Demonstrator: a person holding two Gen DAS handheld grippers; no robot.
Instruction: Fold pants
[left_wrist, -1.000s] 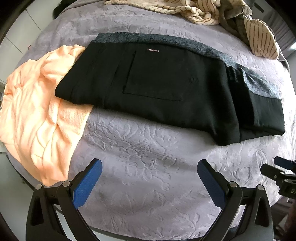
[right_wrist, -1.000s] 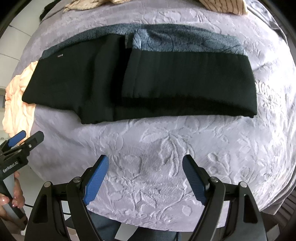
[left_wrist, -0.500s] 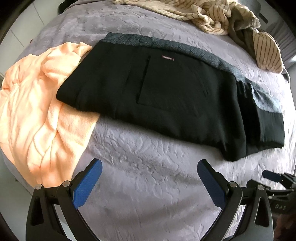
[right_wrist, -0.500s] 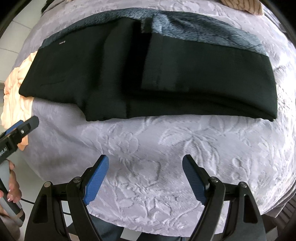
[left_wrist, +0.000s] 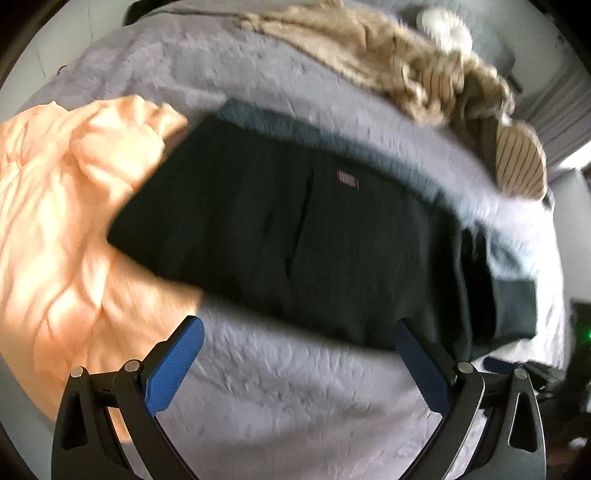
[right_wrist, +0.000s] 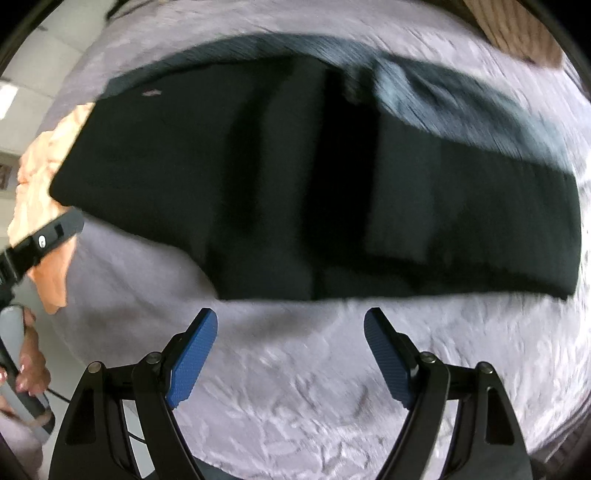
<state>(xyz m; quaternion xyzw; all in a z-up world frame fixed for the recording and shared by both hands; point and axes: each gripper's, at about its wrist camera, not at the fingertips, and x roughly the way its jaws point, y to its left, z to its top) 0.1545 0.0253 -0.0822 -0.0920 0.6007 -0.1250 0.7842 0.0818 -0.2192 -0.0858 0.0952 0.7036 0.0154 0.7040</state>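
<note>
Black pants (left_wrist: 295, 240) lie folded lengthwise across a grey quilted bed (left_wrist: 288, 398), with the waist end at the left and a small label showing. In the right wrist view the same pants (right_wrist: 295, 184) fill the upper half, the leg end doubled over at the right. My left gripper (left_wrist: 297, 328) hangs open just short of the pants' near edge, nothing between its blue pads. My right gripper (right_wrist: 291, 317) is open too, its tips just short of the near edge around the middle of the pants. The left gripper's finger (right_wrist: 48, 236) shows at the left edge of the right wrist view.
An orange garment (left_wrist: 62, 236) lies at the left, partly under the pants' waist end. Striped beige clothing (left_wrist: 417, 77) is heaped at the far side of the bed. A hand (right_wrist: 31, 365) holds the left gripper's handle beyond the bed's left edge.
Both grippers have moved toward the pants, whose near edge now sits just beyond the fingertips. The left view has swung toward the far side of the bed. Both pairs of jaws stay equally wide.
</note>
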